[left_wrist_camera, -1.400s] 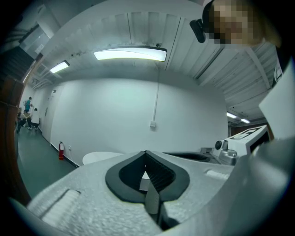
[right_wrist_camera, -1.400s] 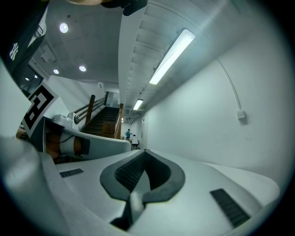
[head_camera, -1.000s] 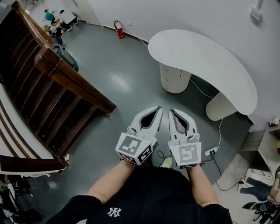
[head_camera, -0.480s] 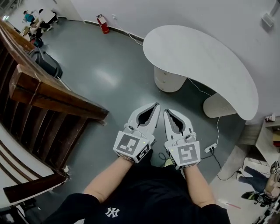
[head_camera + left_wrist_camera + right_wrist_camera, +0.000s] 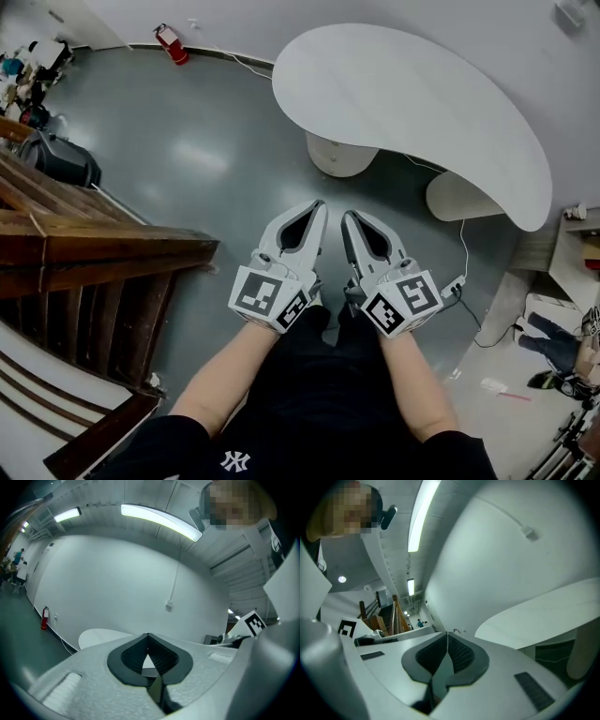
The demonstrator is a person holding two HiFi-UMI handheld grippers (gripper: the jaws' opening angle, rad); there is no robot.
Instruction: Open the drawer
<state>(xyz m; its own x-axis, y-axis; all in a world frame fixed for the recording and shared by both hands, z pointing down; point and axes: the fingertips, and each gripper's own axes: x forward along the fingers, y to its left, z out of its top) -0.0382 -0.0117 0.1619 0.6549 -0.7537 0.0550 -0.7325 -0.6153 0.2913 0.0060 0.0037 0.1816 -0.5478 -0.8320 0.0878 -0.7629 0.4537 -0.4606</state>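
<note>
A white curved desk [image 5: 412, 103] stands ahead on a round drawer pedestal [image 5: 337, 156], tucked under the top so its drawer fronts barely show, and a second pedestal [image 5: 457, 199] to the right. Both grippers are held side by side in front of me, pointing level at the desk and well short of it. My left gripper [image 5: 317, 206] is shut with nothing in it, its jaw tips meeting [image 5: 148, 635]. My right gripper [image 5: 348, 217] is likewise shut and empty [image 5: 447, 633]. The desk top shows in the left gripper view [image 5: 101, 637] and the right gripper view [image 5: 543, 611].
A dark wooden stair railing [image 5: 103, 248] runs along the left. A power strip with a cable [image 5: 455, 284] lies on the grey floor by the right pedestal. A red fire extinguisher [image 5: 171, 44] stands at the far wall, and a shelf [image 5: 581, 246] sits at the right edge.
The desk has come closer and the railing has slid left and back. Both grippers moved forward together, still shut. The right gripper has rolled, so its marker cube sits tilted.
</note>
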